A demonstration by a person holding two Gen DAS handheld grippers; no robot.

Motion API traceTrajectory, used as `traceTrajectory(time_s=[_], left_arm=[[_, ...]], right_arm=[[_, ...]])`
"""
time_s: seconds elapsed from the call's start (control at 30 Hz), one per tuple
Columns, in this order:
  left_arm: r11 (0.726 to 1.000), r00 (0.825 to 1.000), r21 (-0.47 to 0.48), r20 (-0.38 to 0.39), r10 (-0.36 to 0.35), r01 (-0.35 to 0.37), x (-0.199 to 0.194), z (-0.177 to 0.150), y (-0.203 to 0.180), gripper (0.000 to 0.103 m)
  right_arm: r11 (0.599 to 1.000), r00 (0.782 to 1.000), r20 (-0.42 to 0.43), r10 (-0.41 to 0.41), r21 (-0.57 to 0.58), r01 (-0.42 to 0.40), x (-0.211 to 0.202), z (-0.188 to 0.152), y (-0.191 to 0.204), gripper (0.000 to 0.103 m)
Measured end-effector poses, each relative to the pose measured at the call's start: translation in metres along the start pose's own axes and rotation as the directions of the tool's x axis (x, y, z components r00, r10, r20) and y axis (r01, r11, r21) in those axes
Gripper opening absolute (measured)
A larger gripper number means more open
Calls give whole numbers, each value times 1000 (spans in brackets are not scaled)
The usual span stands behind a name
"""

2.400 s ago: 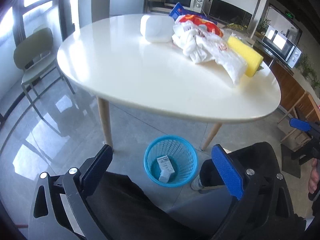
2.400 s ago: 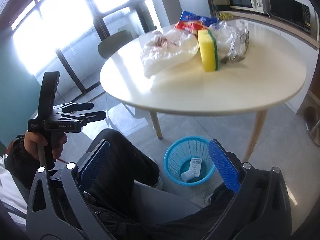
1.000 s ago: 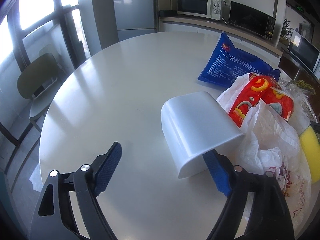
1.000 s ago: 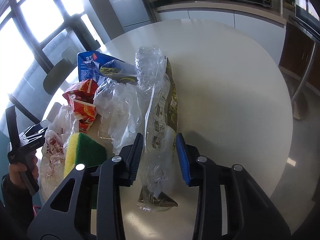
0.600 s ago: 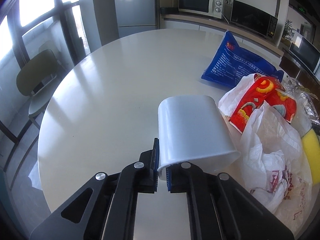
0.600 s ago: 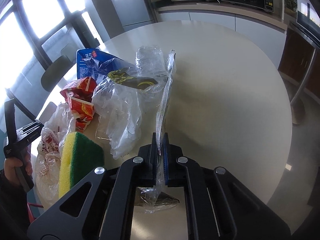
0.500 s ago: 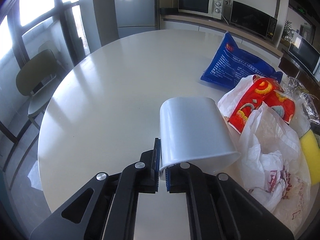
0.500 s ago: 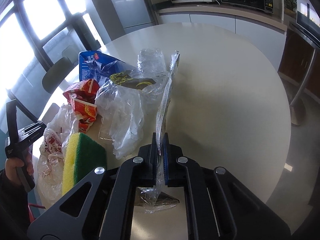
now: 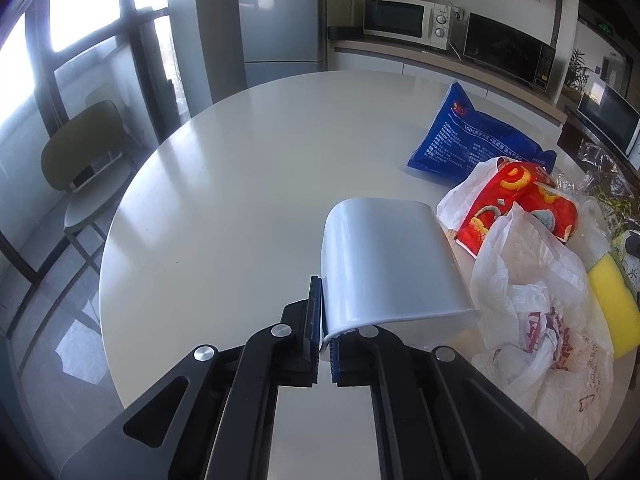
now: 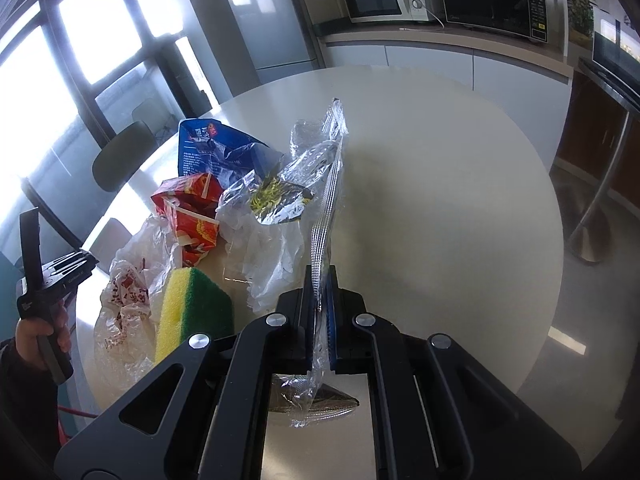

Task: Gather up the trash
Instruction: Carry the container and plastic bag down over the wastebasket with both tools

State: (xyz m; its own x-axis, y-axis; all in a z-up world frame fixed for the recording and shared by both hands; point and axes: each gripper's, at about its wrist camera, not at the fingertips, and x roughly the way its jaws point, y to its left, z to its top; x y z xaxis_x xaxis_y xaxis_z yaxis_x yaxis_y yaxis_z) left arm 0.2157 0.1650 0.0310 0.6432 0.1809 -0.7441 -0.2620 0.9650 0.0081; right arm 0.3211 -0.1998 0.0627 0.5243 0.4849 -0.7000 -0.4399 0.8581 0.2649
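My left gripper (image 9: 325, 316) is shut on the rim of a white plastic cup (image 9: 388, 268) that lies on its side, raised a little off the round white table (image 9: 248, 168). My right gripper (image 10: 319, 292) is shut on the edge of a clear plastic wrapper (image 10: 326, 208), which stands up from the pile and hangs down between the fingers. The trash pile holds a blue bag (image 9: 472, 136), a red snack bag (image 9: 520, 200), a white plastic bag (image 9: 536, 304) and a yellow-green sponge (image 10: 188, 312). The left gripper also shows in the right wrist view (image 10: 44, 276).
A green chair (image 9: 84, 168) stands left of the table. Microwaves (image 9: 404, 20) sit on a counter behind, next to a fridge (image 9: 280, 20). More crumpled clear wrappers (image 10: 256, 256) lie in the pile. The table's right half (image 10: 460, 200) is bare.
Both grippers moved from the floor bin up to the table and shut, left on the cup, right on the wrapper. Since then both items have risen slightly.
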Motion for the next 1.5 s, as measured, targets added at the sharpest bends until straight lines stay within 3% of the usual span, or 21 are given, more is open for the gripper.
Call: traceTrajectory(time_s=[0.37, 0.6, 0.9, 1.03, 1.27, 1.5], left_arm=[[999, 997, -6, 54, -49, 49, -52, -17, 6, 3], [995, 991, 42, 90, -98, 94, -93, -44, -5, 3], [987, 985, 58, 72, -156, 152, -113, -96, -20, 2], [980, 979, 9, 60, -197, 196, -109, -108, -19, 2], [970, 967, 9, 65, -245, 245, -128, -130, -23, 2], [963, 963, 22, 22, -268, 268, -138, -171, -28, 2]], right_arm=[[994, 994, 69, 79, -79, -74, -60, -3, 30, 4], [975, 982, 48, 182, -135, -174, -98, -26, 52, 4], [942, 959, -34, 281, -182, -282, -118, -77, 84, 4], [935, 951, -73, 301, -176, -309, -111, -97, 91, 4], [913, 930, -109, 351, -182, -366, -114, -117, 97, 4], [865, 900, -184, 395, -255, -432, -118, -156, 111, 4]])
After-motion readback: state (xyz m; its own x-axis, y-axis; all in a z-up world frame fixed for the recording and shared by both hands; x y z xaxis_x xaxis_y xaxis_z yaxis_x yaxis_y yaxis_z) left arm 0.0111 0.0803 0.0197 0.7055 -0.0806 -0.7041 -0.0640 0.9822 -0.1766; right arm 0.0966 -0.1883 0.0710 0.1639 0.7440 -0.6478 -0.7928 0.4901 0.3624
